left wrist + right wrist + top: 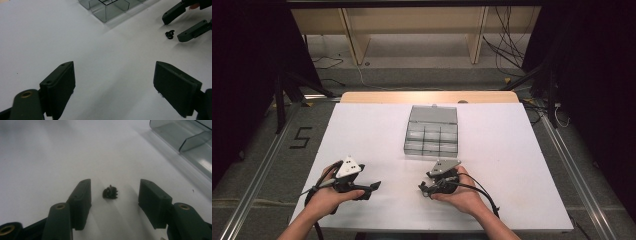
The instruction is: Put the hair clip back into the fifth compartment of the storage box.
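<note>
A small black part, perhaps a clip, is lying between the wide-open jaws of the right gripper, near the clear organizer box.

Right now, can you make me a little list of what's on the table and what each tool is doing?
table: white top
box: clear plastic box with compartments, lid open, at the middle
small part: tiny black piece lying on the table, between the right tool's jaws, untouched
left tool: left tool open, nothing between its jaws
right tool: right tool open, low around the black piece
hands: one holds each tool
</note>
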### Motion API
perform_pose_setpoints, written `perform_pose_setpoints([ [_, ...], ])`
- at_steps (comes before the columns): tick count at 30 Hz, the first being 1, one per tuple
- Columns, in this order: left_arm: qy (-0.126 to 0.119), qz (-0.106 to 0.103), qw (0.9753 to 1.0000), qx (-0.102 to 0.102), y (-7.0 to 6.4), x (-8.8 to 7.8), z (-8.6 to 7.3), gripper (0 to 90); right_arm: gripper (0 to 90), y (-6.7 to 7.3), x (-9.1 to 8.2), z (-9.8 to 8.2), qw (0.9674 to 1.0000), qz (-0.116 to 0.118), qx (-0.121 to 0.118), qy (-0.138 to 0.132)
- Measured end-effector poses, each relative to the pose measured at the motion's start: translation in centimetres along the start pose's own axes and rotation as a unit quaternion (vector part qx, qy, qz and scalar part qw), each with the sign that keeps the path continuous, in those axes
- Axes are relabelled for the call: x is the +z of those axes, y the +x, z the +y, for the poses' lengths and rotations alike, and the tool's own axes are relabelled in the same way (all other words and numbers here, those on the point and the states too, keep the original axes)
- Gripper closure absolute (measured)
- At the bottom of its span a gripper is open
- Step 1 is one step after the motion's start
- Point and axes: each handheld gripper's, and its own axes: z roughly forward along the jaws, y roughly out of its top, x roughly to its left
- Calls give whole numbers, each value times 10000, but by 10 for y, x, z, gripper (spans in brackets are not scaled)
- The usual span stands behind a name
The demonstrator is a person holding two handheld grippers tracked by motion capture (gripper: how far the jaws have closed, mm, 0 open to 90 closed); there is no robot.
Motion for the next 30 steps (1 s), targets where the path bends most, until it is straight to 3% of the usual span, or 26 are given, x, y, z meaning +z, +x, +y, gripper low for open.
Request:
perform_pose_setpoints([
  [12,-6,-4,10000,13,0,0,0,174,548,3,4,1,9996,-55,-261,51],
  [30,-23,-27,10000,13,-1,0,1,176,704,2,7,4,9993,45,-369,63],
])
